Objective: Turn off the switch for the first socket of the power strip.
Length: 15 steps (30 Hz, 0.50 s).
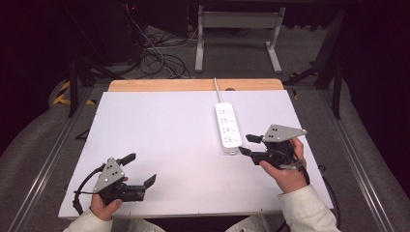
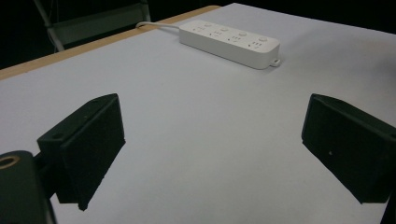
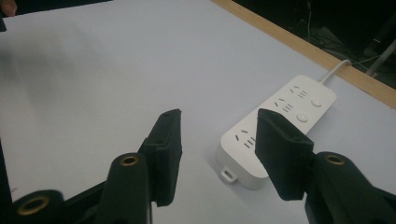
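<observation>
From the high view, my right gripper (image 1: 245, 144) sits just short of the near end of the white power strip (image 1: 228, 125), fingers half spread with nothing between them, while my left gripper (image 1: 141, 168) hangs well off to the side over the bare white table (image 1: 159, 140), fingers wide and empty. My right hand (image 1: 285, 171) holds its gripper roughly level, pointing across toward the strip's end; my left hand (image 1: 104, 203) rests low near my edge of the table, its gripper aimed forward and inward. In the left gripper view, the power strip (image 2: 229, 39) lies far ahead of my fingers (image 2: 86, 149), past a long stretch of empty table, its cord running off the back edge. In the right gripper view, the power strip (image 3: 275, 128) lies just ahead and a little right of my fingertips (image 3: 166, 149), its near corner partly behind my right-hand finger and its small hanging loop facing me. I judge it a stiff, fairly light plastic block with smooth, somewhat slippery sides; the cord will drag and resist if I pull it. The best hold looks to be across the narrow width near this end, pads on the two long side walls, clear of the sockets and buttons.
</observation>
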Available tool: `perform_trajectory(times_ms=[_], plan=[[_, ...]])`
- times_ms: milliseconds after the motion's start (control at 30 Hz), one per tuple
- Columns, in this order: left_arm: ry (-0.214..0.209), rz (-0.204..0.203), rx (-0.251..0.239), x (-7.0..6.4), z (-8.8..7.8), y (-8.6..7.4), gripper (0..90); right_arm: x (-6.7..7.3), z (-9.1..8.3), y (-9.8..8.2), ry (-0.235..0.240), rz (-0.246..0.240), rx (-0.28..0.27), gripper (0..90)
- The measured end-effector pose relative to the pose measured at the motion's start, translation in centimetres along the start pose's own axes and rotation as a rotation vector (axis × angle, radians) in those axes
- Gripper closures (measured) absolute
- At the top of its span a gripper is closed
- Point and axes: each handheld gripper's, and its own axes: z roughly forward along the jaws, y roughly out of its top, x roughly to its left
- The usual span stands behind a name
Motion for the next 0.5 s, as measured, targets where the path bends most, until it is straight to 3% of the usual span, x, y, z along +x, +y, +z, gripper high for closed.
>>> perform_trajectory(times_ms=[133, 167, 200, 267, 367, 500], plan=[[0.000, 0.003, 0.003, -0.1, 0.0, 0.0, 6.3, -0.3, 0.2, 0.7, 0.001, -0.005, 0.010, 66.7], [0.000, 0.001, 0.003, -0.1, 0.0, 0.0, 6.3, -0.6, 0.5, 1.1, 0.004, 0.008, 0.023, 74.8], [0.002, 0.004, 0.002, 0.0, 0.1, 0.0, 6.3, -0.6, 0.5, 1.1, 0.004, 0.008, 0.023, 74.8], [0.000, 0.012, 0.010, -0.1, 0.1, 0.0, 6.2, -1.5, 1.3, 1.5, 0.011, 0.043, 0.044, 84.7], [0.000, 0.008, 0.009, 0.0, 0.1, 0.0, 6.0, -2.1, 1.7, 1.9, 0.020, 0.064, 0.051, 90.0], [0.000, 0.009, 0.012, 0.1, 0.1, 0.0, 6.0, -3.0, 2.4, 2.7, 0.026, 0.083, 0.061, 90.0]])
